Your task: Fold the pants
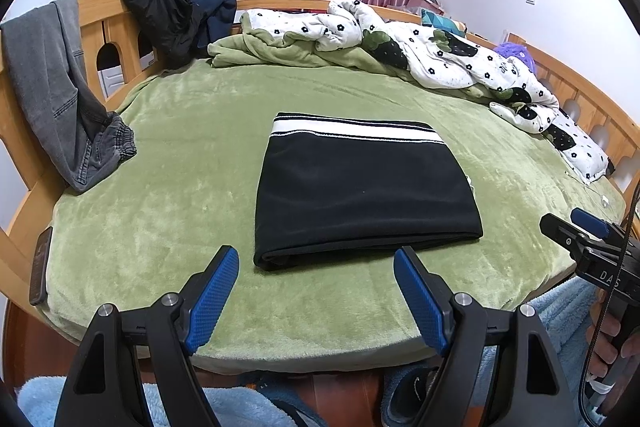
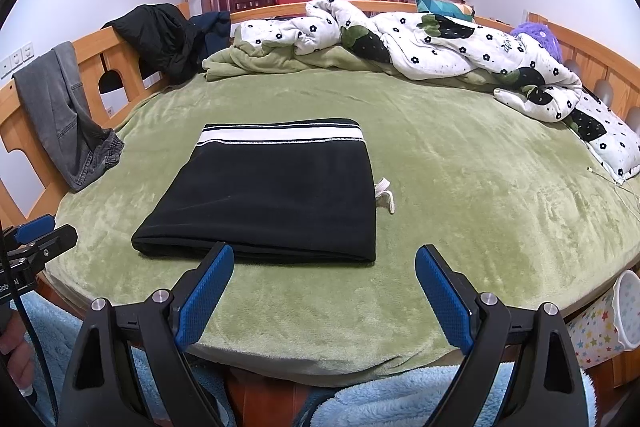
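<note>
Since the black pants point(image 1: 360, 195) already lie as a compact folded rectangle on the green blanket point(image 1: 192, 155), the left gripper point(image 1: 316, 291) and right gripper point(image 2: 324, 287) hang clear near the bed's edge, jaws spread and empty.

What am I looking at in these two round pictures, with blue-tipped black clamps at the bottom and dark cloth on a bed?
There is no robot here. A person holds a hand-held two-finger gripper in each hand, and each carries a wide-angle camera looking along its own fingers. One picture comes from the left gripper, the other from the right gripper; each gripper also shows at the edge of the other's view. Both are open and hold nothing, hovering above the near edge of the green plush bed cover. On it lie the black pants with a white-striped waistband, folded into a neat rectangle. At the back lies a bunched white flower-print quilt. Grey jeans and a black jacket hang over the wooden bed rail.
</note>
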`<act>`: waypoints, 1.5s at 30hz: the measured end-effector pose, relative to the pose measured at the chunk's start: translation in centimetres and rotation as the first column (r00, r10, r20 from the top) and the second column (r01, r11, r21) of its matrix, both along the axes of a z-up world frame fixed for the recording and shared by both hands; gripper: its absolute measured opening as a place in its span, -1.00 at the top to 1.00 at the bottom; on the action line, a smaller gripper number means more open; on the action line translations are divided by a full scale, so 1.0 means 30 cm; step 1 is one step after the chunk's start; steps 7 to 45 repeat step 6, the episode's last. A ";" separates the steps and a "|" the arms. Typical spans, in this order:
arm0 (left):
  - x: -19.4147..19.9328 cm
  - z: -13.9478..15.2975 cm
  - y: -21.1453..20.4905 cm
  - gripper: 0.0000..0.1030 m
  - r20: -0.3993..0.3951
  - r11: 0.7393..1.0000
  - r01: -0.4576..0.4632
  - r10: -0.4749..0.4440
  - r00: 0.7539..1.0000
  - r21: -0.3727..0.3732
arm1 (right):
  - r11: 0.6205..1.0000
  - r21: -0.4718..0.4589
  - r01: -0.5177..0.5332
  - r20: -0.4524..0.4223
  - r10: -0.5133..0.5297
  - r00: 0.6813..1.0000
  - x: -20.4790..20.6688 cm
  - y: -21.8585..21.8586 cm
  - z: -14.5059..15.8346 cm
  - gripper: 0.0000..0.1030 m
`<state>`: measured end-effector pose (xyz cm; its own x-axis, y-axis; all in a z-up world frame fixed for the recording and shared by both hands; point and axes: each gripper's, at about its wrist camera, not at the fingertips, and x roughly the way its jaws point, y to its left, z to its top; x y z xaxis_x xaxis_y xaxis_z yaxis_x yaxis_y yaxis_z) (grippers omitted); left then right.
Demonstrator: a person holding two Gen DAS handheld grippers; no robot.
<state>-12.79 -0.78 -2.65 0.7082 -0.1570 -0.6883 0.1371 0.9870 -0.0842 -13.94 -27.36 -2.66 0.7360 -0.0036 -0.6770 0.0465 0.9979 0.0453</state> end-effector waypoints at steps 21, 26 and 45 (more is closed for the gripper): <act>0.004 0.002 0.002 -0.53 0.003 1.000 0.014 -0.014 1.000 0.000 | 1.000 -0.010 -0.009 0.020 0.009 1.000 -0.005 -0.013 0.007 -0.77; 0.004 0.002 0.002 -0.53 0.003 1.000 0.014 -0.014 1.000 0.000 | 1.000 -0.010 -0.009 0.020 0.009 1.000 -0.005 -0.013 0.007 -0.77; 0.004 0.002 0.002 -0.53 0.003 1.000 0.014 -0.014 1.000 0.000 | 1.000 -0.010 -0.009 0.020 0.009 1.000 -0.005 -0.013 0.007 -0.77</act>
